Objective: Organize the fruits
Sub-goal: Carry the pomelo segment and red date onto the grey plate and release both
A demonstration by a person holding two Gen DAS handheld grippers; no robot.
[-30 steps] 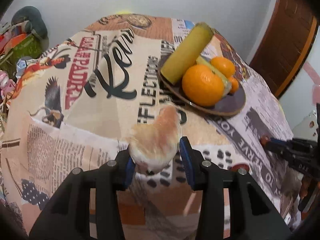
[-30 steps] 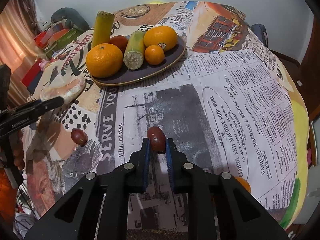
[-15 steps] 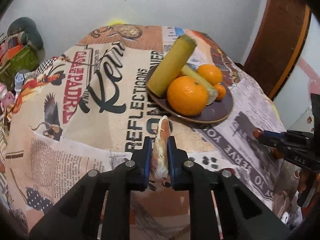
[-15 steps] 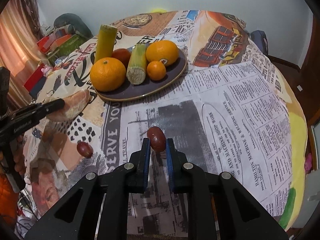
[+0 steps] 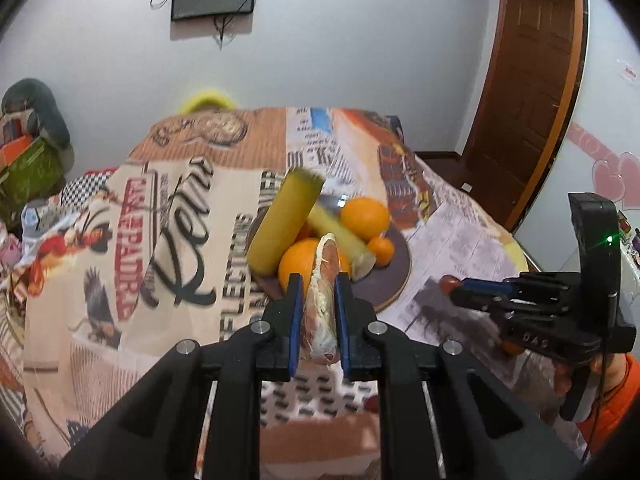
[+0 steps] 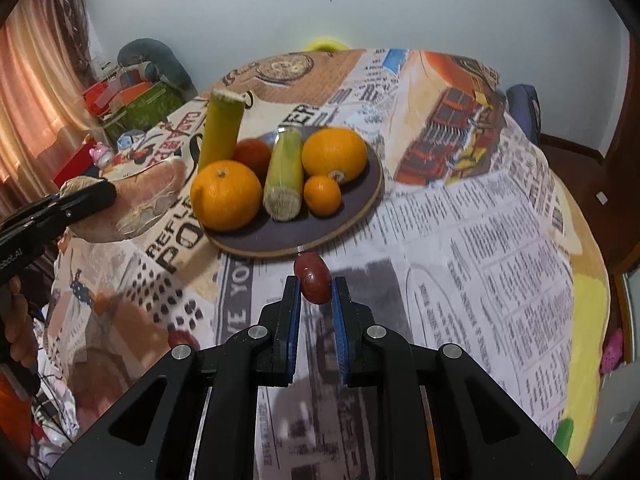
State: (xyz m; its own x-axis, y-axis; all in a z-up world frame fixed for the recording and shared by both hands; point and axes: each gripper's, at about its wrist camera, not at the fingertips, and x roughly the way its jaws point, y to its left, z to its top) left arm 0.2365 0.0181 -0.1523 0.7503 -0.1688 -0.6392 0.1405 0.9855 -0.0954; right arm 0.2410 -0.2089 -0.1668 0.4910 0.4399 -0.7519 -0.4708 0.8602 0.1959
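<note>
My left gripper (image 5: 316, 284) is shut on a pale orange-white pomelo wedge (image 5: 322, 304), held above the table just before the dark round plate (image 5: 394, 276). The wedge also shows in the right wrist view (image 6: 144, 196), left of the plate (image 6: 360, 204). My right gripper (image 6: 314, 290) is shut on a small dark red jujube (image 6: 314, 280), held near the plate's front rim. The plate holds a big orange (image 6: 226, 194), another orange (image 6: 334, 154), a small tangerine (image 6: 322, 194), a reddish fruit (image 6: 252, 154) and two sugarcane pieces (image 6: 222, 128) (image 6: 284, 174).
Another red jujube (image 6: 180, 338) lies on the newspaper-print tablecloth (image 6: 500, 260) at the front left. Boxes and clutter (image 6: 136, 100) stand beyond the table's left edge. A brown door (image 5: 532, 80) is at the right.
Both grippers have risen and moved closer to the plate. The left gripper closed tighter on the pomelo wedge, now edge-on. The jujube stays held in the right gripper.
</note>
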